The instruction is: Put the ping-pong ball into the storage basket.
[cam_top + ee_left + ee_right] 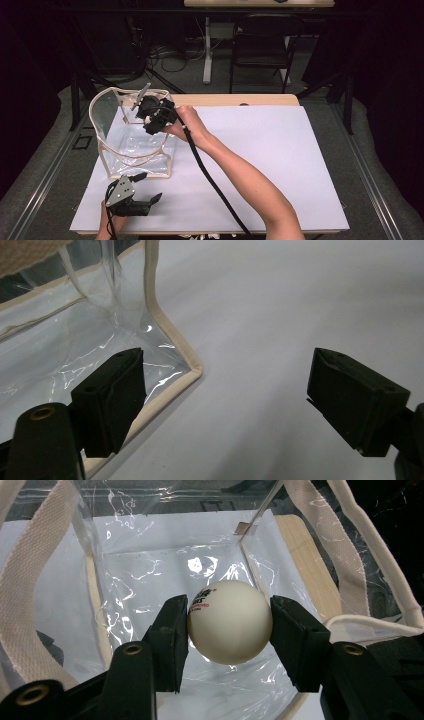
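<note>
Both jaws of the right gripper press against the sides of a white ball, one on each side, with the ball's printed mark facing up toward the camera. That pinch is plain in the right gripper view; in the high view the right gripper sits over the open top of the clear bag and the ball itself cannot be made out there. Below the ball lies the bag's clear floor, with its cream-trimmed walls and webbing handles rising close on every side, so room around the jaws is tight.

Spread wide, the left gripper holds nothing. Its left jaw stands in front of the bag's near bottom corner, whether touching I cannot tell, and its right jaw hangs over bare white sheet. From above, the left gripper lies near the sheet's front edge, just in front of the bag, with broad open sheet to the right.
</note>
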`<state>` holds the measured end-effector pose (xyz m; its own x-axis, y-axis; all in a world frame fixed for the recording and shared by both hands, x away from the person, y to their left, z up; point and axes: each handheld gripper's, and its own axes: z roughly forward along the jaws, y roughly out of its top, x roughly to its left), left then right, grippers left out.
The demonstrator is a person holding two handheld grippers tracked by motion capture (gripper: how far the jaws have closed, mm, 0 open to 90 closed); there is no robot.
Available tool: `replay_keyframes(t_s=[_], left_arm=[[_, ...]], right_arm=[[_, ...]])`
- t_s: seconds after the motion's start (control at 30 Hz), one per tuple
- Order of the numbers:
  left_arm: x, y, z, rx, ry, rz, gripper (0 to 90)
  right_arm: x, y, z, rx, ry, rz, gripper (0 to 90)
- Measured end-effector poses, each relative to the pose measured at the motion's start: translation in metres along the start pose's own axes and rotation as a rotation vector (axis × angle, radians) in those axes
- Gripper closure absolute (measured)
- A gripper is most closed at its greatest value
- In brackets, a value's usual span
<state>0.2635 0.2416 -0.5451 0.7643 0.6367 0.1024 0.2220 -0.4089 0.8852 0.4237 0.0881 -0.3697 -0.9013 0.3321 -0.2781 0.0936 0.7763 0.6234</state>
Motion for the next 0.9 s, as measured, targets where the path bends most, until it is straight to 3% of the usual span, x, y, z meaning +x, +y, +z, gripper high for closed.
replay_keyframes(t_s=[0.9], left_arm=[[0.000, 0.000, 0.000, -0.003, -0.002, 0.001, 16.1]], right_arm=[[0.007, -0.002, 0.014, 0.076, 0.056, -0.008, 50.3]])
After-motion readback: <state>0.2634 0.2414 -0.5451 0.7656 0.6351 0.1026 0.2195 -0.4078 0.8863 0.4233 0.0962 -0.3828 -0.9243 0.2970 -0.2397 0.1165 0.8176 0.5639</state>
